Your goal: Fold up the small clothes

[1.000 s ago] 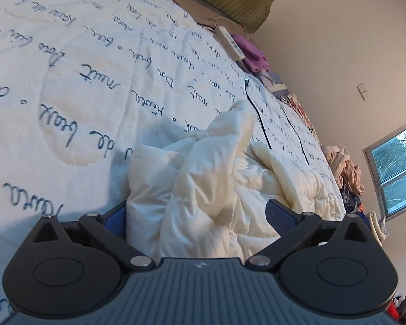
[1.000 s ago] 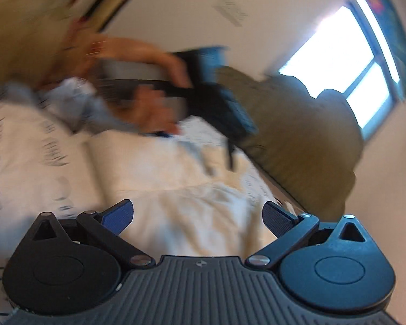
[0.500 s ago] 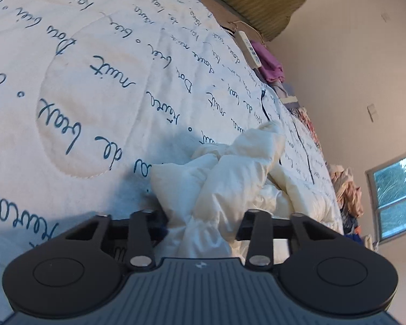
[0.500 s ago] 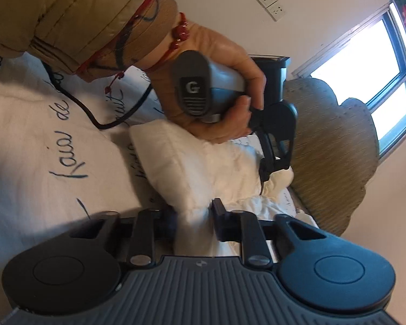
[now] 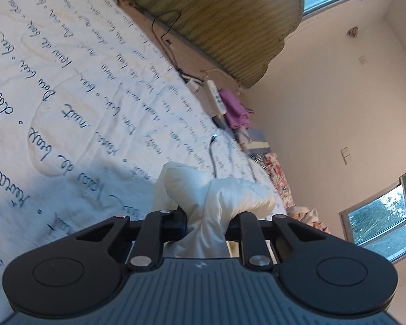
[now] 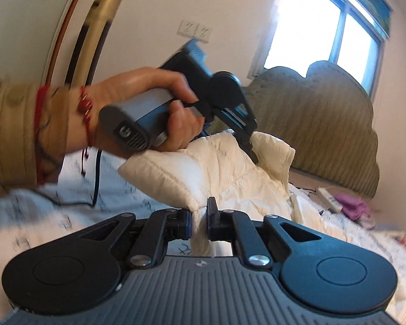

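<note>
A cream quilted small jacket (image 5: 213,189) is bunched up and lifted off the bed. In the left wrist view my left gripper (image 5: 207,222) pinches a thick wad of it, the jaws still closing on the fabric. My right gripper (image 6: 199,219) grips a thin fold at the jacket's (image 6: 216,168) near edge, its jaws closing almost together on it. The right wrist view also shows the left gripper (image 6: 250,149), held by a person's hand (image 6: 154,103), biting the jacket's far upper part. The cloth hangs stretched between the two grips.
A white bedspread (image 5: 81,94) with blue handwriting covers the bed. A green padded headboard (image 6: 324,122) stands behind. A remote (image 5: 216,97), purple cloth (image 5: 234,108), a dark cable (image 5: 212,157) and piled clothes (image 5: 278,173) lie along the far edge.
Both grippers went from wide open to clamped on the jacket, then rose. The jacket came up off the bedspread with them, and the right wrist rolled.
</note>
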